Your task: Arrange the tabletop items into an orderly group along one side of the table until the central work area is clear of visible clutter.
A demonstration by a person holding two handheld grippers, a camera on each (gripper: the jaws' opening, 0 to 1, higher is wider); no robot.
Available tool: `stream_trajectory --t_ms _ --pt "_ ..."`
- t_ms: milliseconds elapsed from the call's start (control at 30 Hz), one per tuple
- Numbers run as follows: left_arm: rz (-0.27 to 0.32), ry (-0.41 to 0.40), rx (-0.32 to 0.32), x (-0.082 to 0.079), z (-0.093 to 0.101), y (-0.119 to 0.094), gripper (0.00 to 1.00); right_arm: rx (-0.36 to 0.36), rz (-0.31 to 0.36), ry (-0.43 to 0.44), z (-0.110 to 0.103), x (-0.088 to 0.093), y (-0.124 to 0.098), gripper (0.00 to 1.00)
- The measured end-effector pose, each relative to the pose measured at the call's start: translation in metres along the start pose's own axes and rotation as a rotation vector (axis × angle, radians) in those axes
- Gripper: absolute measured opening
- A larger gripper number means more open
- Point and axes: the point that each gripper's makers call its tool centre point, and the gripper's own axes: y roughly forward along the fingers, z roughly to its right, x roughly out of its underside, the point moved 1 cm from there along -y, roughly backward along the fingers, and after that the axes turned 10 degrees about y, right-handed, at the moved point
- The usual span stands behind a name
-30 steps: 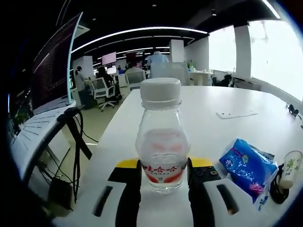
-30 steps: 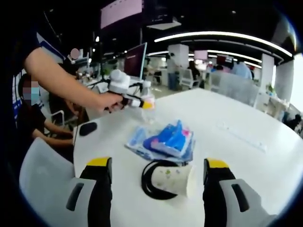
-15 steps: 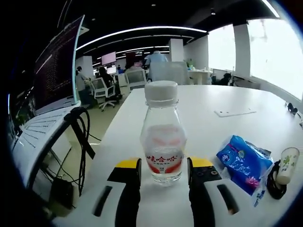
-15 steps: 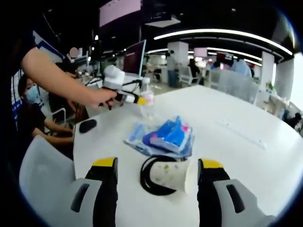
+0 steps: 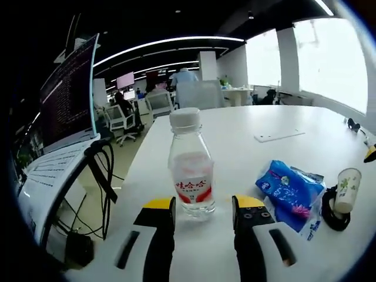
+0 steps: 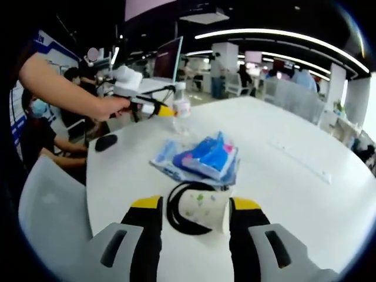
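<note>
Bracketing a paper cup (image 6: 204,210), the right claw (image 6: 194,207) has jaws spread, one each side, gripping nothing as far as I can tell. Cup lies on its side across the jaws, atop a black cable coil (image 6: 178,212). Right claw is nearest it. Blue tissue pack (image 6: 202,161) just beyond. Left claw (image 5: 195,203) open, holding nothing; water bottle (image 5: 191,167) upright just past its tips, near the table edge, likely already parked. White table (image 6: 294,194), office room, monitor (image 5: 67,97) off to the side, seated people behind.
</note>
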Motion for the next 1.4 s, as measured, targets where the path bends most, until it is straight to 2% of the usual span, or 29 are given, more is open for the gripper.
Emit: stream_trajectory --t_ms 167,367,567,700,900,1167,1233,1400 --pt "-0.005 0.036 0.026 0.005 0.004 -0.004 0.38 0.012 -0.010 0.006 0.006 0.000 0.004 0.36" --pt "0.000 0.044 0.037 0.006 0.007 -0.011 0.39 0.000 -0.032 0.061 0.013 0.006 0.007 0.26" --pt "-0.007 0.069 0.053 0.010 0.003 -0.011 0.38 0.035 -0.014 0.076 0.022 0.005 0.007 0.25" --pt "-0.005 0.075 0.051 0.010 0.002 -0.012 0.38 0.035 -0.028 0.118 0.026 0.009 0.008 0.25" --pt "0.012 0.093 0.063 0.008 0.005 -0.015 0.37 0.025 -0.062 0.138 0.026 0.018 0.010 0.17" --pt "0.021 0.117 0.076 0.009 0.009 -0.019 0.36 0.002 -0.076 0.115 0.021 0.021 0.009 0.07" --pt "0.021 0.117 0.080 0.009 0.011 -0.021 0.36 -0.008 -0.086 0.105 0.020 0.022 0.009 0.01" --pt "0.023 0.128 0.089 0.009 0.013 -0.024 0.36 -0.037 -0.086 0.102 0.013 0.020 0.010 0.00"
